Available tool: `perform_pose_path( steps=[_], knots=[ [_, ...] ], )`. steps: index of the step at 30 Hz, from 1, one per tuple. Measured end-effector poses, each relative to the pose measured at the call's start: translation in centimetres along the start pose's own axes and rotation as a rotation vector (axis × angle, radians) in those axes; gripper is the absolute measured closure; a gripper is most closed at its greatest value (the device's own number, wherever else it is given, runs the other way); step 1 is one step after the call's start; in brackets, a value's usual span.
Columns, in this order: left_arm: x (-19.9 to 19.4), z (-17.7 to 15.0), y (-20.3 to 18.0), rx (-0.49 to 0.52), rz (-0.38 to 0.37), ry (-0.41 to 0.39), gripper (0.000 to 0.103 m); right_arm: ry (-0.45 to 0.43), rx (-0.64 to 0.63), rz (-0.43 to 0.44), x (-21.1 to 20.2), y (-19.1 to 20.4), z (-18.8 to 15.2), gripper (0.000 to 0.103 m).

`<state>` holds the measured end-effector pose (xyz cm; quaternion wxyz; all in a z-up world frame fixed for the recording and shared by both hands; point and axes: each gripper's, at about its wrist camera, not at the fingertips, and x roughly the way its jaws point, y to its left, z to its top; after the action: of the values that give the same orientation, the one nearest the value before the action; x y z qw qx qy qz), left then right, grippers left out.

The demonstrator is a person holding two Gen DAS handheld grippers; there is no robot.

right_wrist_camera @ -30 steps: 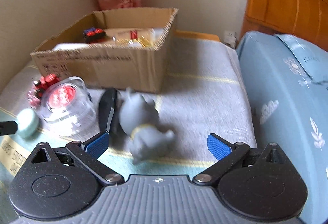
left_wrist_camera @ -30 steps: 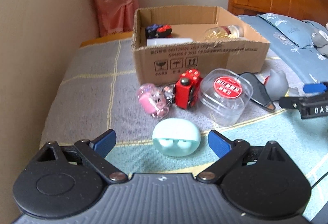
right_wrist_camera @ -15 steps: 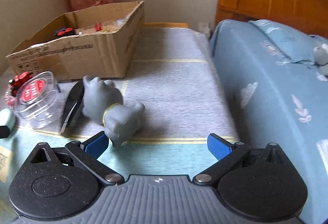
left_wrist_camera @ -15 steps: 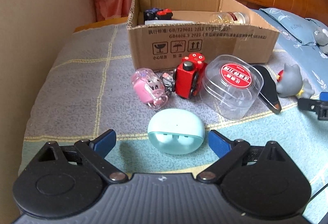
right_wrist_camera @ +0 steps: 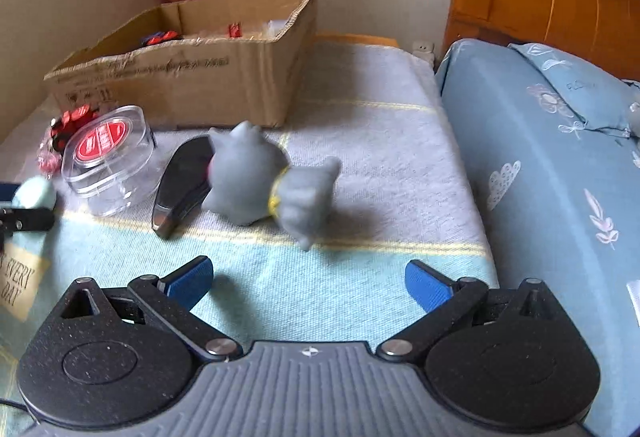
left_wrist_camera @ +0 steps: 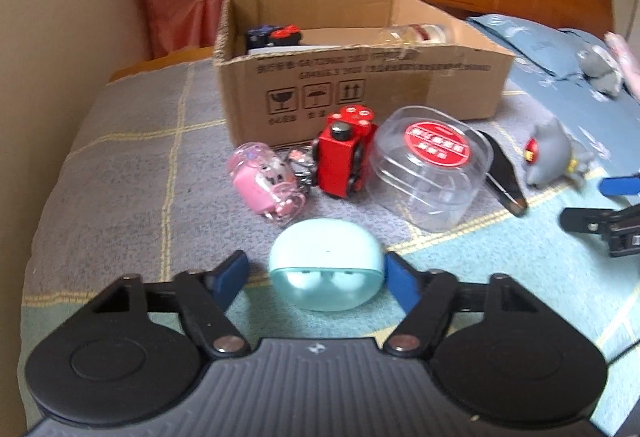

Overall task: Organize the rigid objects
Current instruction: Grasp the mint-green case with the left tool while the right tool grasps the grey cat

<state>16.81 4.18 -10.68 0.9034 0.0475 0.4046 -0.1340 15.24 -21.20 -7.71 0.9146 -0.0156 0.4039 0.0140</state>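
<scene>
A mint-green earbud case (left_wrist_camera: pixel 325 273) lies on the blanket between the fingers of my left gripper (left_wrist_camera: pixel 313 268). The jaws are closing: the right pad (left_wrist_camera: pixel 394 279) is at the case's side, and the left pad (left_wrist_camera: pixel 232 277) still stands a little apart from it. A grey cat figure (right_wrist_camera: pixel 256 181) lies on its side ahead of my right gripper (right_wrist_camera: pixel 308 279), which is open and has only blanket between its fingers. The cardboard box (left_wrist_camera: pixel 360 77) at the back holds a few small items.
In front of the box sit a pink toy (left_wrist_camera: pixel 264 185), a red block toy (left_wrist_camera: pixel 344 161), a clear container with a red label (left_wrist_camera: pixel 432 173) and a glossy black object (right_wrist_camera: pixel 180 189). A blue bed (right_wrist_camera: pixel 560 177) with a wooden headboard lies to the right, a wall to the left.
My left gripper's fingers have drawn in from wide apart to close around the mint case. In the right wrist view the grey cat now lies farther ahead of the fingers.
</scene>
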Motion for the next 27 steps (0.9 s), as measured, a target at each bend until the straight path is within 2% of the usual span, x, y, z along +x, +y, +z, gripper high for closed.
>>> perform_pose_path(
  steps=[2, 8, 11, 14, 17, 21, 27],
  knots=[
    [-0.1, 0.0, -0.3, 0.030, -0.014, -0.004, 0.042, -0.015, -0.004, 0.002, 0.1, 0.2, -0.1, 0.000],
    [-0.1, 0.0, -0.5, 0.020, -0.012, -0.010, 0.043, -0.065, 0.015, -0.019, 0.3, 0.5, -0.4, 0.000],
    [-0.2, -0.1, -0.4, 0.010, -0.013, -0.018, 0.043, -0.054, 0.029, -0.030, 0.5, 0.7, 0.0, 0.000],
    [-0.2, -0.1, -0.5, 0.012, -0.008, -0.019, 0.042, -0.039, 0.041, -0.010, 0.7, 1.0, 0.7, 0.000],
    [-0.1, -0.1, -0.5, 0.011, -0.010, -0.017, 0.043, -0.065, 0.072, 0.048, 0.4, 1.3, 1.1, 0.000],
    [-0.1, -0.1, -0.5, 0.011, -0.010, -0.015, 0.042, -0.090, 0.053, 0.035, 0.6, 2.0, 2.0, 0.000],
    [0.0, 0.1, -0.5, 0.015, -0.011, -0.012, 0.042, -0.075, 0.072, 0.033, 1.5, 2.1, 3.2, 0.010]
  ],
)
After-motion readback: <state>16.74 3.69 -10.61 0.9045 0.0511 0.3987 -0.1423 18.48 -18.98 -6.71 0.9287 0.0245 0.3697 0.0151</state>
